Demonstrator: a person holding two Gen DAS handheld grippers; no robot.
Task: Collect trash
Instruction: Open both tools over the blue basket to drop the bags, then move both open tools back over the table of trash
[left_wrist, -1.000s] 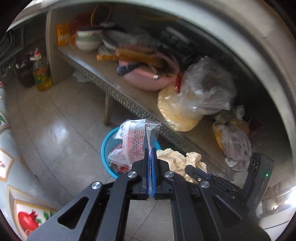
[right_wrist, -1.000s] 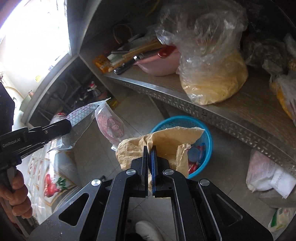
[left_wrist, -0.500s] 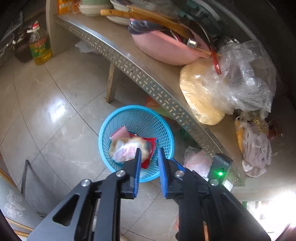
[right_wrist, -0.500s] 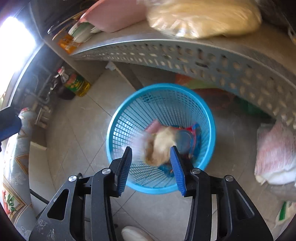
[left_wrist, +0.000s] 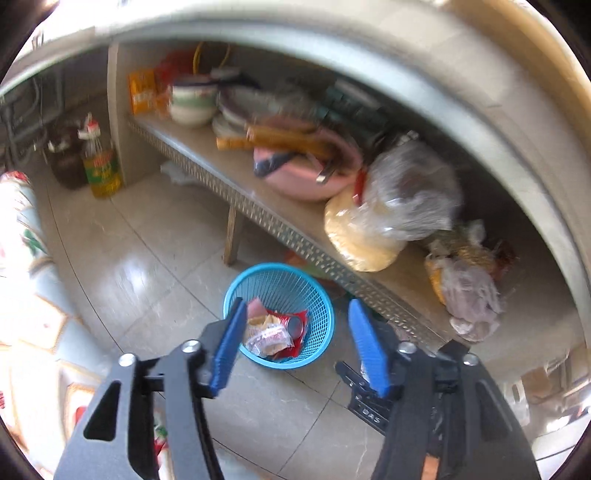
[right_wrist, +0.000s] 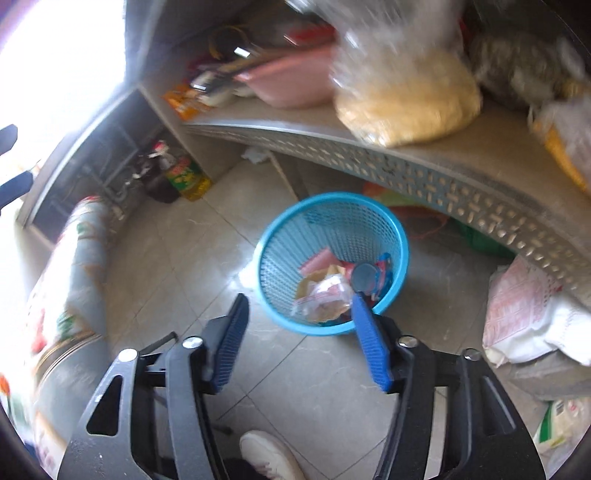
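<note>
**Wrappers in the basket, both grippers empty above it**

The crumpled wrappers (left_wrist: 267, 338) (right_wrist: 325, 299) lie inside the blue basket (left_wrist: 325, 314) (right_wrist: 400, 254) on the tiled floor, beside the shelf. The left gripper (left_wrist: 297, 347) and right gripper (right_wrist: 301, 339) hang above it, jaws having just spread wide, nothing between them.

The floor (right_wrist: 192, 258) is shiny grey tile. A long shelf (right_wrist: 424, 177) with holes along its front edge runs across the upper right of the frame. Very bright light (right_wrist: 62, 55) fills the upper left. A wooden leg (left_wrist: 232, 236) holds the shelf up
</note>
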